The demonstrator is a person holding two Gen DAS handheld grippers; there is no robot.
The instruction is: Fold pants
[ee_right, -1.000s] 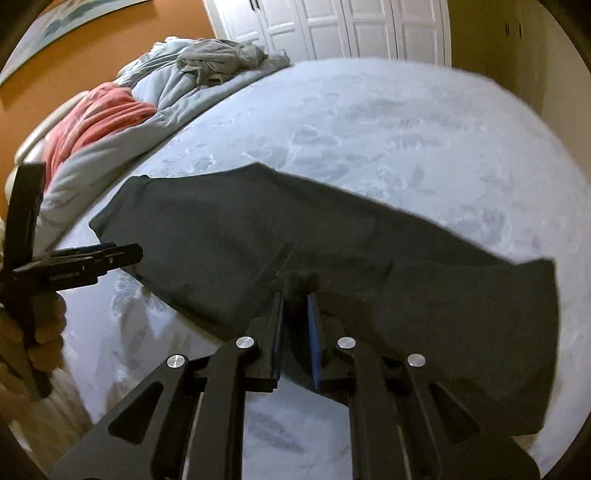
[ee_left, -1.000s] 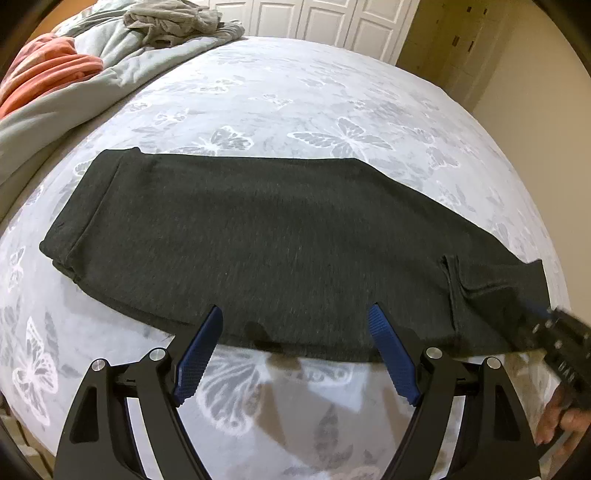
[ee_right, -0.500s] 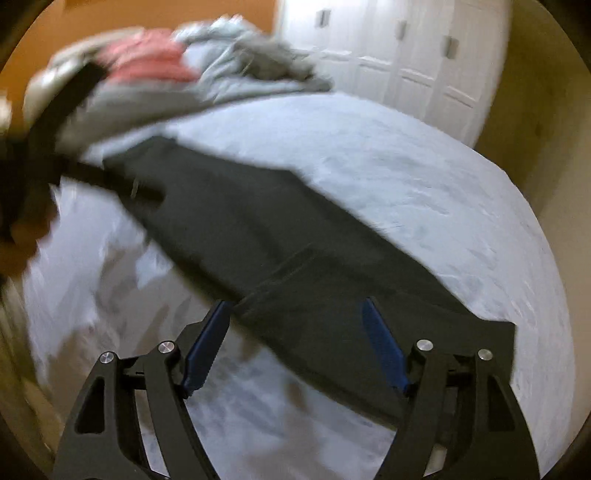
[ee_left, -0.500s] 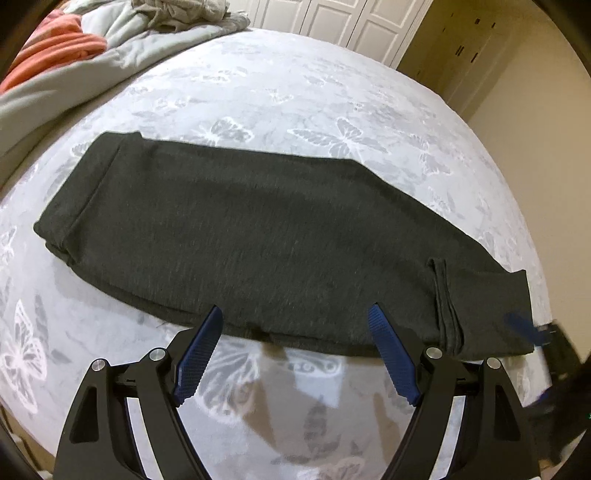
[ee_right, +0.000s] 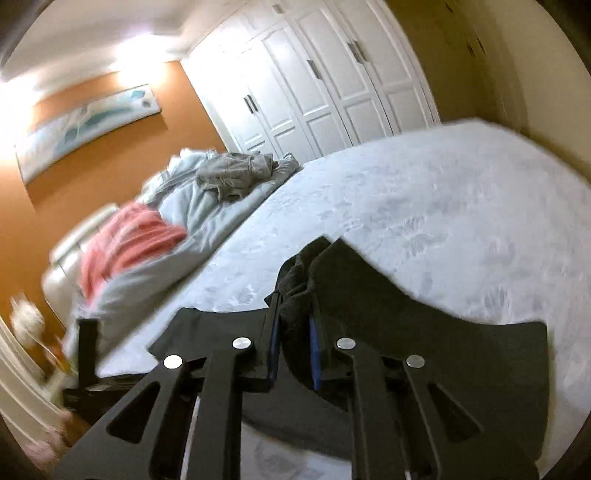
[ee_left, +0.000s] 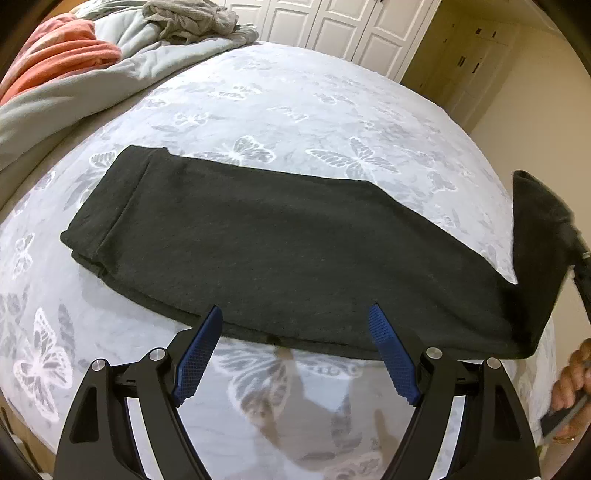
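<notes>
Dark charcoal knit pants (ee_left: 280, 254), folded lengthwise into one long band, lie across the white bedsheet printed with grey butterflies (ee_left: 332, 110), which serves as the landmark here. The left gripper (ee_left: 295, 349) hovers at the near long edge of the pants with its blue ribbed fingers (ee_left: 197, 356) spread wide and holding nothing; the cloth's edge lies just beyond the fingertips, not between them. The right gripper (ee_right: 293, 332) has its fingers pressed together on a bunched fold of the pants (ee_right: 424, 332) (the blue pads show only as thin strips on either side of the cloth). In the left wrist view that pinched end stands up off the sheet at the right end of the band, while the rest lies flat on the sheet; the waistband end, with a visible seam, lies toward the sheet's left side. The fabric is matte and fine-knit, the band tapering toward the lifted end. At the far left edge of the sheet a rumpled pale grey duvet (ee_left: 92, 85) carries a coral-pink ribbed blanket (ee_left: 62, 51) and a crumpled grey garment (ee_left: 188, 18). Beyond the sheet stand white panelled wardrobe doors (ee_right: 325, 81).
</notes>
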